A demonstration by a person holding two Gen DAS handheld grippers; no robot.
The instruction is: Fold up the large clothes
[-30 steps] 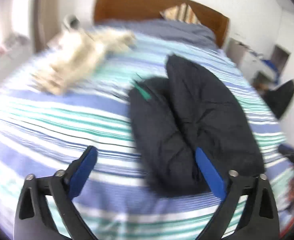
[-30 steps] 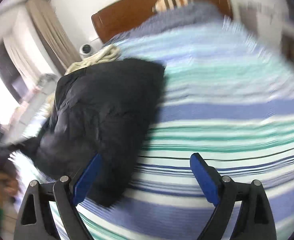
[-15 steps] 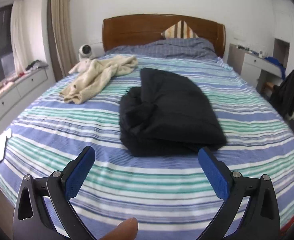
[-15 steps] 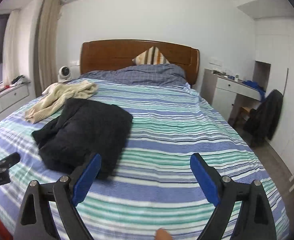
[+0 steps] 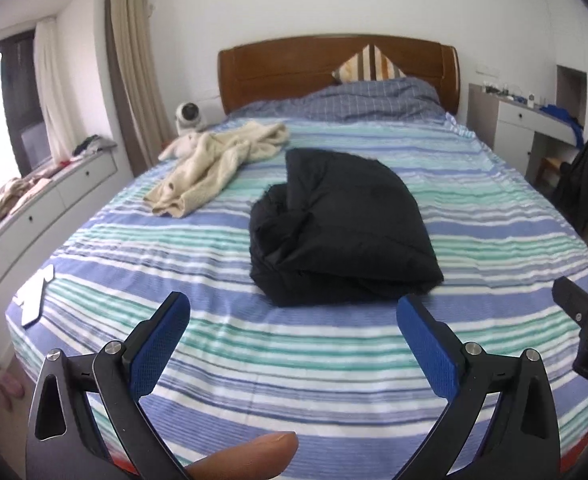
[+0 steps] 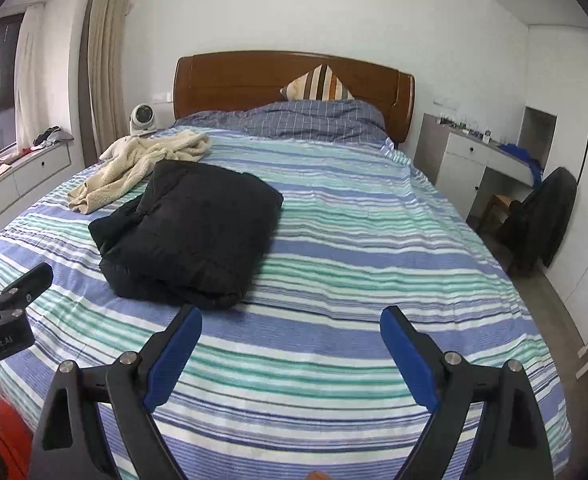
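A black garment (image 5: 342,228) (image 6: 193,232) lies folded into a thick bundle on the striped bed (image 5: 294,360) (image 6: 354,280). A cream fleece garment (image 5: 217,164) (image 6: 141,164) lies crumpled further back on the left. My left gripper (image 5: 294,320) is open, hovering over the bed's near end short of the black bundle, nothing between its blue pads. My right gripper (image 6: 289,332) is also open and empty, to the right of the bundle's near corner. Each gripper shows at the edge of the other's view.
A wooden headboard (image 5: 294,68) with a striped pillow (image 5: 368,68) and a checked duvet (image 5: 358,98) is at the far end. A small white fan (image 5: 189,116) stands at the left, a desk (image 6: 490,156) and a chair draped in dark clothing (image 6: 546,216) at the right.
Both grippers have pulled back and up from the black garment, which now lies free on the bed. The views have steadied from blur, and both jaws stay wide.
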